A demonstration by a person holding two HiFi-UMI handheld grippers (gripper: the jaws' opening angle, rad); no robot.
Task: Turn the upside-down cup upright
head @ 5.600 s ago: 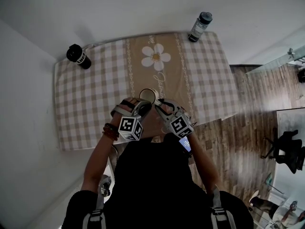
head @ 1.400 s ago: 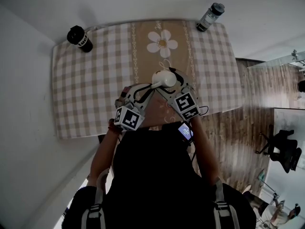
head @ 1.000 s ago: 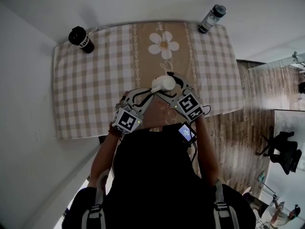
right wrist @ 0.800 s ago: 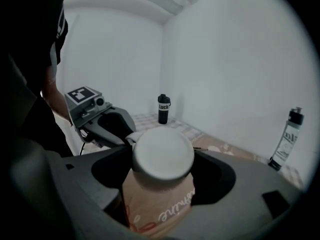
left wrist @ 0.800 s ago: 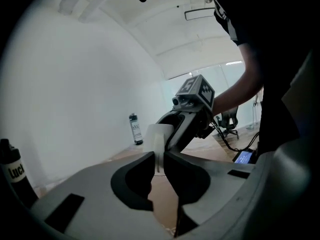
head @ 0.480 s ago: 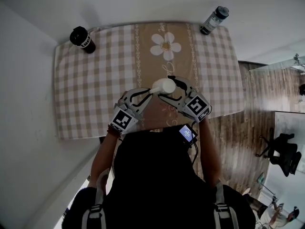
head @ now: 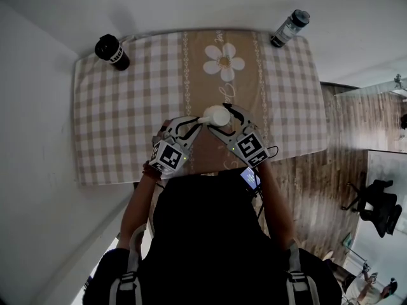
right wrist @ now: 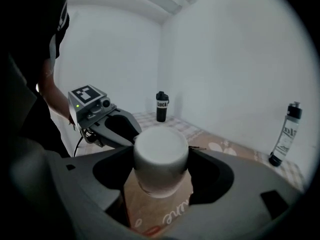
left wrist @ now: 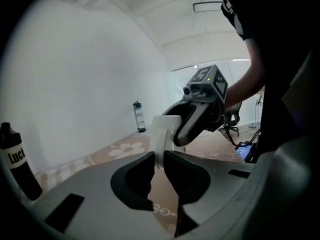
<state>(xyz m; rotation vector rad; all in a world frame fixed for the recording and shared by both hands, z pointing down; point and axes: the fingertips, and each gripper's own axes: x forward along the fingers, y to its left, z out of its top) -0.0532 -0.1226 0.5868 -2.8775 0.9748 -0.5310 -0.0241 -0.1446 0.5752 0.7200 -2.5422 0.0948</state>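
The white cup (head: 216, 114) hangs over the brown stripe of the cloth with its closed base up. I cannot tell whether its rim touches the cloth. My left gripper (head: 198, 121) is shut on the cup's handle (left wrist: 159, 149), pinched thin between the jaws (left wrist: 159, 156). My right gripper (head: 220, 119) comes from the right, and its jaws have just been closing with the cup's body (right wrist: 161, 156) between them; both pads lie against its sides. From the right gripper view the left gripper (right wrist: 117, 126) shows behind the cup.
The table's checked cloth (head: 127, 119) bears a daisy print (head: 224, 61). A black bottle (head: 112, 51) stands at the far left corner, a clear dark-capped bottle (head: 289, 28) at the far right. Wooden floor (head: 331, 170) and an office chair (head: 381, 202) lie right of the table.
Long before now the cup showed its open mouth; now its closed base faces up. Over the last second both grippers, with the cup, have sunk a little.
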